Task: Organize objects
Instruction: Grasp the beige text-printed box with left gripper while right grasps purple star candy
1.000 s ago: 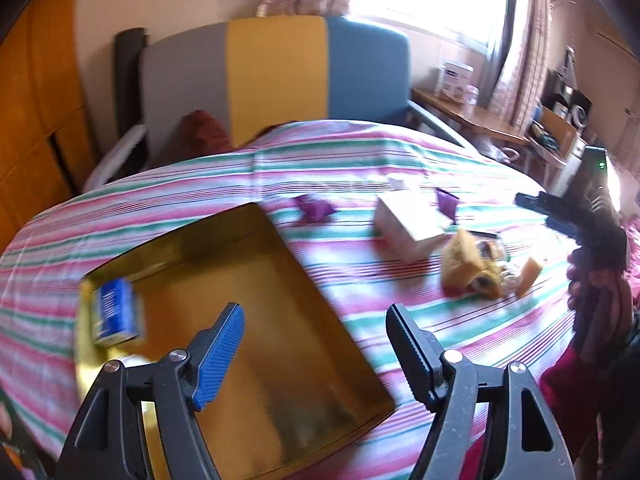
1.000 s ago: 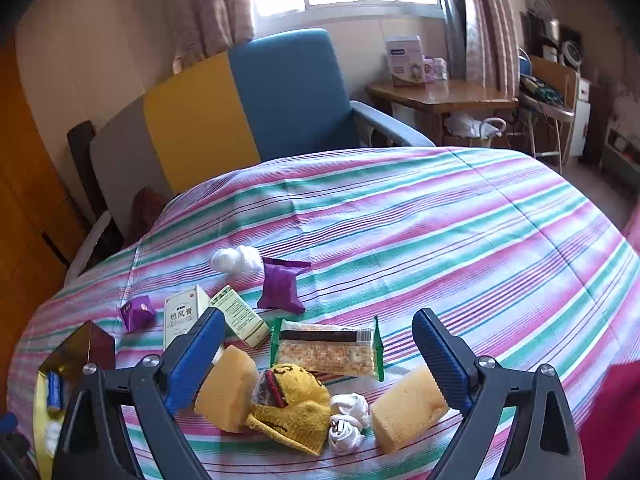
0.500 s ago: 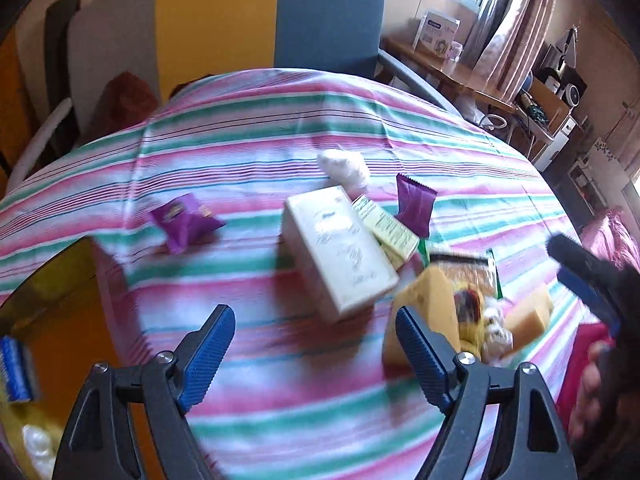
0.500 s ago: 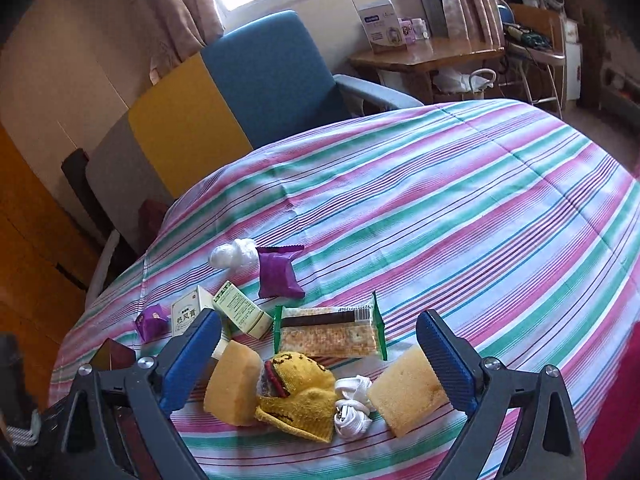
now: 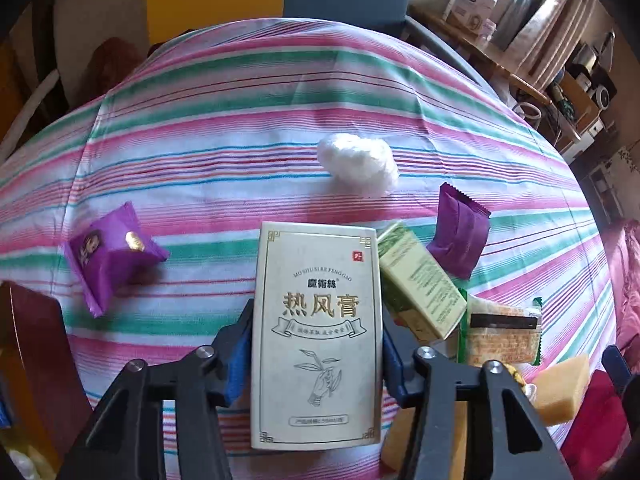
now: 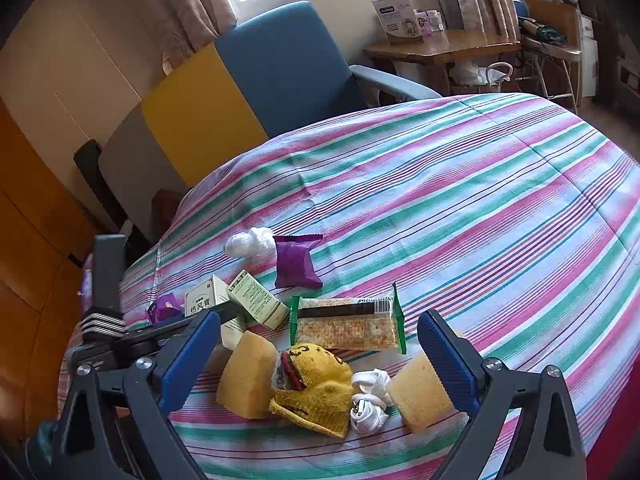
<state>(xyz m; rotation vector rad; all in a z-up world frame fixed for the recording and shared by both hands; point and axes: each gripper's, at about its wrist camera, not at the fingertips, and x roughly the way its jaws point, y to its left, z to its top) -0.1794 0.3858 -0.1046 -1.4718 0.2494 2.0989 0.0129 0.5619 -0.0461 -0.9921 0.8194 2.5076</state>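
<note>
cream box (image 5: pixel 316 336) between closing left gripper (image 5: pixel 316 354) pads, touching both

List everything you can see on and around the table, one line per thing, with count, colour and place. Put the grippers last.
white box: 1, white with gold print, between the left gripper's fingers
green box: 1, pale green, against the white box's right side
purple packets: 2, purple, one left of the boxes, one right
white wad: 1, white, beyond the boxes
cracker pack: 1, clear with green ends, mid-table
sponges: 2, yellow, either side of the sock; second
sock: 1, yellow, near edge
cable: 1, white, beside the sock
tablecloth: 1, striped
armchair: 1, grey, yellow, blue, behind the table
left gripper: closed on the white box
right gripper: open, over the sock
</note>
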